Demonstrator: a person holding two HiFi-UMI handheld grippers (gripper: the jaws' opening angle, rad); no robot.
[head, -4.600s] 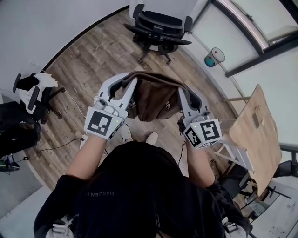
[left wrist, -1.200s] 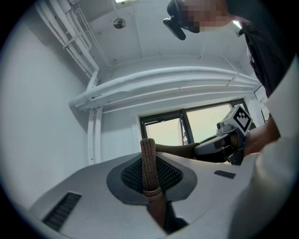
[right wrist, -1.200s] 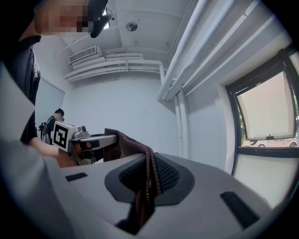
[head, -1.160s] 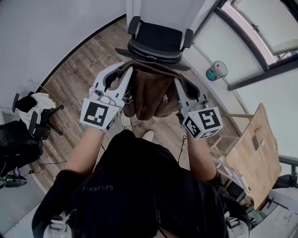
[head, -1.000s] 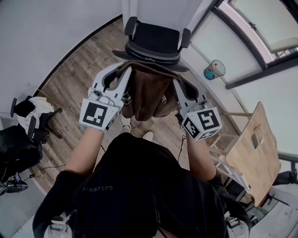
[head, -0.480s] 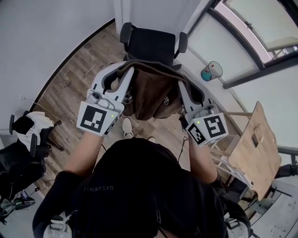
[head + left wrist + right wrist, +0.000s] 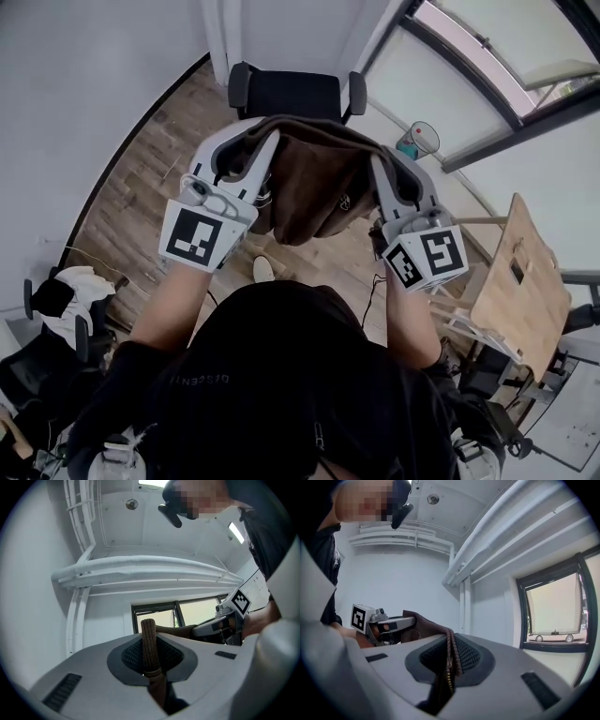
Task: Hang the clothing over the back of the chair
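Between the two raised grippers a brown jacket (image 7: 314, 183) hangs stretched by its top edge, its body sagging toward the wood floor (image 7: 159, 187). The left gripper (image 7: 251, 145) has its jaws pinching a ribbed edge of the jacket, which stands up between the pads like a thick brown cord. The right gripper (image 7: 382, 161) pinches the other end, where a row of zip teeth runs along the trapped fold. Both grippers point forward, roughly level. Just beyond the jacket a black office chair (image 7: 286, 94) with armrests stands at the far edge of the floor, by the white wall (image 7: 94, 84). The jacket covers the chair's near side in the head view, so whether cloth touches the chair's back cannot be told. A small bin (image 7: 419, 138) and a wooden table (image 7: 525, 272) stand along the floor's right edge
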